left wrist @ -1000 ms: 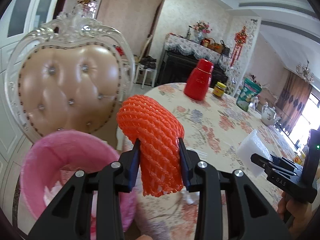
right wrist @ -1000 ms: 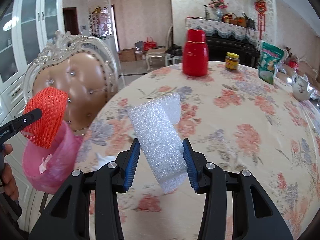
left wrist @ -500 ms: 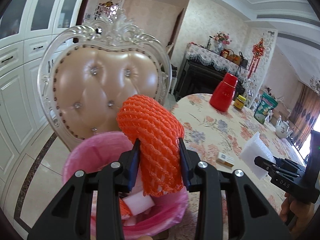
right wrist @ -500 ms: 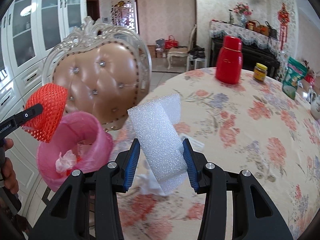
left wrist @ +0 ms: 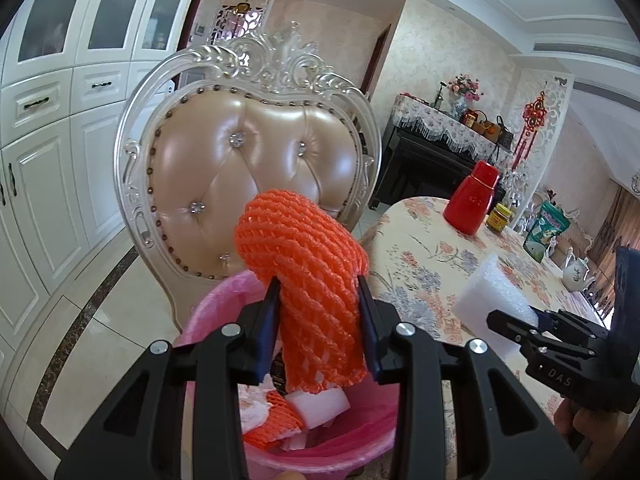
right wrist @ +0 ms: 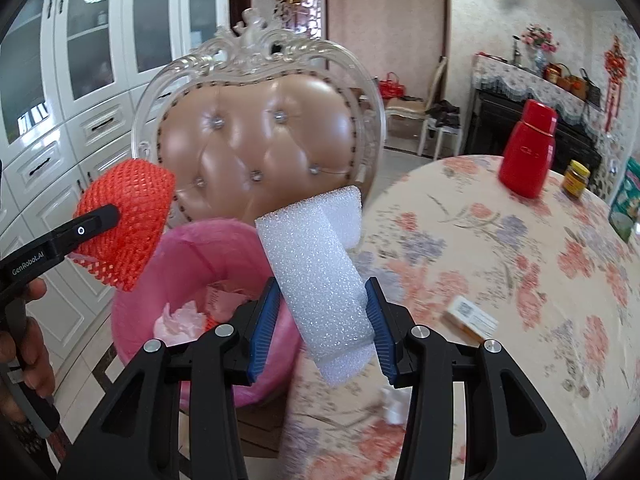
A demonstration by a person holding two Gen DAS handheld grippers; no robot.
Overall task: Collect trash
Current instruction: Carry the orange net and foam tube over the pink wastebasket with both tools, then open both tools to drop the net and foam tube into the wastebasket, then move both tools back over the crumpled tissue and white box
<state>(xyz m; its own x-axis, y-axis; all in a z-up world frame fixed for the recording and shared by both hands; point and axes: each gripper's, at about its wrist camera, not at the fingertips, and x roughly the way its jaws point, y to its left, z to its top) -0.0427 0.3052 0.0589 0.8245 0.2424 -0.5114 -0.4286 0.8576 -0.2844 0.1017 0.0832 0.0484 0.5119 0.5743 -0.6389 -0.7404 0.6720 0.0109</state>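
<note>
A dining room with white cabinets and a tufted chair (left wrist: 256,184) stood behind a round table under a floral tablecloth (right wrist: 500,248). Near me, left of the table, sat the pink-lined trash bin (right wrist: 192,252), with foam scraps inside. My left gripper (left wrist: 318,332) clamped an orange foam fruit net (left wrist: 308,276) just above the bin's opening. My right gripper (right wrist: 320,320) squeezed a white foam block (right wrist: 316,272) over the table edge, beside the bin. A red jug (right wrist: 528,152) stood far right.
</note>
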